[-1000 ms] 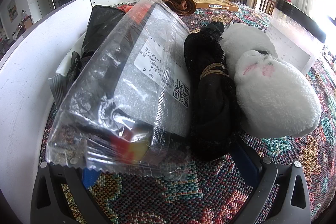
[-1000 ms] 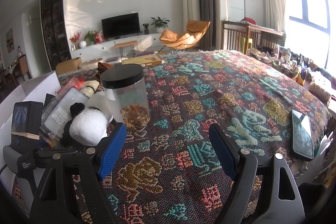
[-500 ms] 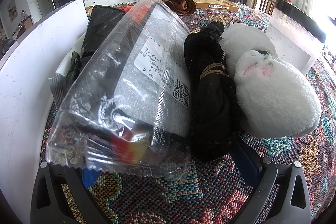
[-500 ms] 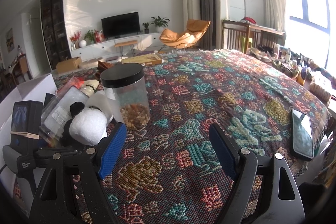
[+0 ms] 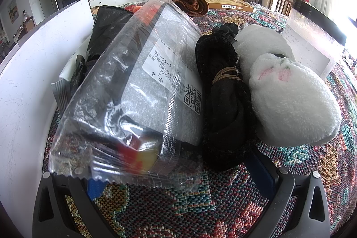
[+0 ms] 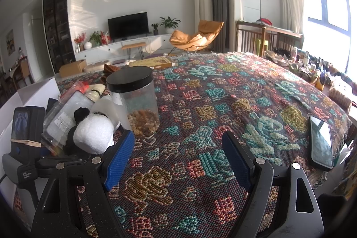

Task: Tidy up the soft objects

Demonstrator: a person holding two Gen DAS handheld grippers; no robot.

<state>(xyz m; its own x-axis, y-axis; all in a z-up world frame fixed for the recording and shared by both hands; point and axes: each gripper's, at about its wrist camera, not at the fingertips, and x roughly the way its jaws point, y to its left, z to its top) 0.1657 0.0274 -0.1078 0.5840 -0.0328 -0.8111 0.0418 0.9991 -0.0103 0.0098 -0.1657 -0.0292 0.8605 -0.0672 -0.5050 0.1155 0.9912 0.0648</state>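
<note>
In the left wrist view a clear plastic bag (image 5: 142,90) holding grey foam and a labelled item lies against a black bundle of fabric (image 5: 225,104) tied with a rubber band. A white fluffy slipper (image 5: 290,108) with pink marks rests right of the bundle. My left gripper (image 5: 178,177) is open wide at the near ends of the bag and bundle, which cover much of its blue pads (image 5: 261,168). In the right wrist view my right gripper (image 6: 178,157) hovers open over bare tablecloth, with the white slipper (image 6: 93,136) to its left.
A white box wall (image 5: 22,81) stands along the left. A clear jar with a black lid (image 6: 133,104) sits just behind the slipper. A phone (image 6: 321,144) lies near the table's right edge. A brown knit piece (image 5: 189,1) and a flat cardboard box (image 5: 229,6) lie farther back.
</note>
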